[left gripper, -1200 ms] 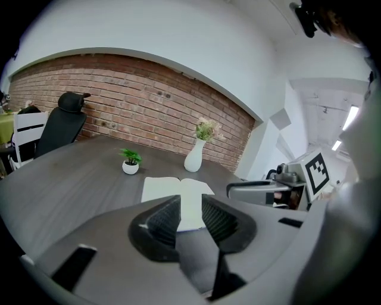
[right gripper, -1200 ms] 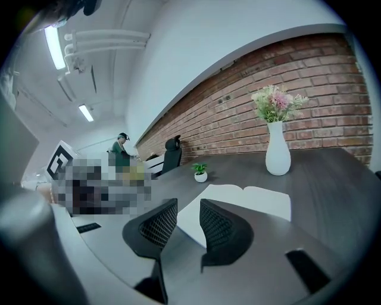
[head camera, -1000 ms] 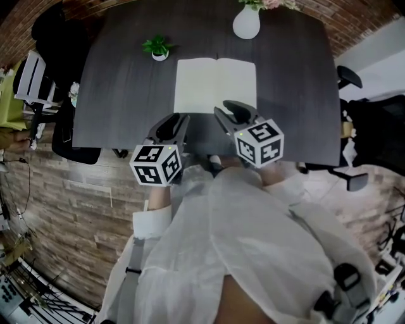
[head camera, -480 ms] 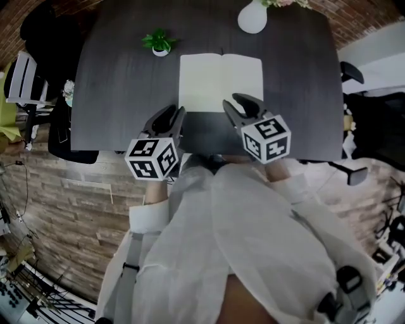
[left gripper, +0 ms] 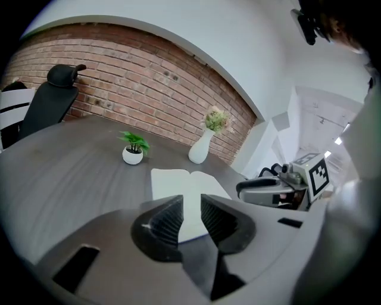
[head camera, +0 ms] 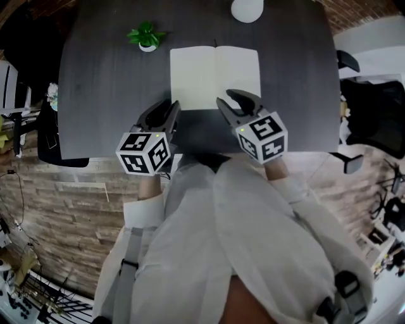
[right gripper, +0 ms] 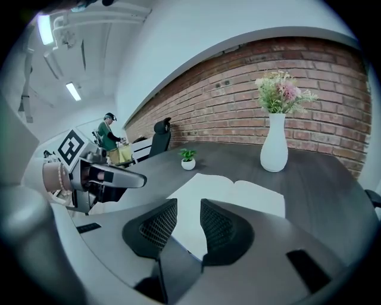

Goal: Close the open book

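1. An open book (head camera: 215, 77) is laid flat on a dark table (head camera: 101, 82), with its blank white pages turned up and its spine running away from the person.
2. The book is placed near the middle of the table, and its near edge is set back from the table's near edge.
3. The left gripper (head camera: 169, 107) is held above the table just beside the book's near left corner. Its jaws are kept apart and nothing is clamped between them. In the left gripper view, only the left page is seen through the gap.
4. The right gripper (head camera: 229, 100) is held over the near edge of the right page. Its jaws are likewise kept apart, with nothing gripped. Whether the page is touched cannot be told.
5. Both grippers are pointed forward and down toward the book, and a marker cube (head camera: 143, 152) is carried at the back of each.
6. A small potted plant (head camera: 145, 37) is set beyond the book's far left corner, apart from it.
7. A white vase (head camera: 247, 9) holding flowers is set beyond the book's far edge, near the back of the table.
8. A brick wall (right gripper: 238, 101) is seen behind the table.
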`<state>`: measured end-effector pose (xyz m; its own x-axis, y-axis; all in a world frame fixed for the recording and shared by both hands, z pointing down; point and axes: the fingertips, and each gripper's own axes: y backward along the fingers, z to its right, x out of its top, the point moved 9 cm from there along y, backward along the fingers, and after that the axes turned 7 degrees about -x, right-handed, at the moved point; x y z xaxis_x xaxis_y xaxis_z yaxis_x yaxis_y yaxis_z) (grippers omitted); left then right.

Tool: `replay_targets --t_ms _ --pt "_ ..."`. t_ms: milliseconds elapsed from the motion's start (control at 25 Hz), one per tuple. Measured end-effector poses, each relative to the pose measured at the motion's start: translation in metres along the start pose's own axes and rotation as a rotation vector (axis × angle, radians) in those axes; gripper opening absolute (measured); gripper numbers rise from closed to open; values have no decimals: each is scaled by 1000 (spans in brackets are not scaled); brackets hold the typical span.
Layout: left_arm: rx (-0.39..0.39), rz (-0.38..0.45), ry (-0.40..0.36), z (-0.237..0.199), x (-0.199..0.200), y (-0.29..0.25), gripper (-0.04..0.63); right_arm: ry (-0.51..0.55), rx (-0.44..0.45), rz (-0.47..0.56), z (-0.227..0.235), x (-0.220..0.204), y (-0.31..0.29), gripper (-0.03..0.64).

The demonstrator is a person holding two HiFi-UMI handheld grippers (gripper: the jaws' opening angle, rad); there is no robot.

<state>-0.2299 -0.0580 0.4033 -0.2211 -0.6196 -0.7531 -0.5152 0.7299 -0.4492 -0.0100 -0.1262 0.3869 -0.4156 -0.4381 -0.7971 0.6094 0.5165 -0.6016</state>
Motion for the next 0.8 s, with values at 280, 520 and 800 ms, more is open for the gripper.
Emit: replay_targets --t_ms 280,520,800 --pt "-18 -11 45 -17 -5 -10 51 114 22 -122 -14 -14 -17 114" --pt "-19 -44 73 -21 -22 -17 38 309 36 -199 -29 -26 -36 120" --pt "-22 -37 145 -26 -41 -14 31 413 75 -246 -39 -33 -55 146"
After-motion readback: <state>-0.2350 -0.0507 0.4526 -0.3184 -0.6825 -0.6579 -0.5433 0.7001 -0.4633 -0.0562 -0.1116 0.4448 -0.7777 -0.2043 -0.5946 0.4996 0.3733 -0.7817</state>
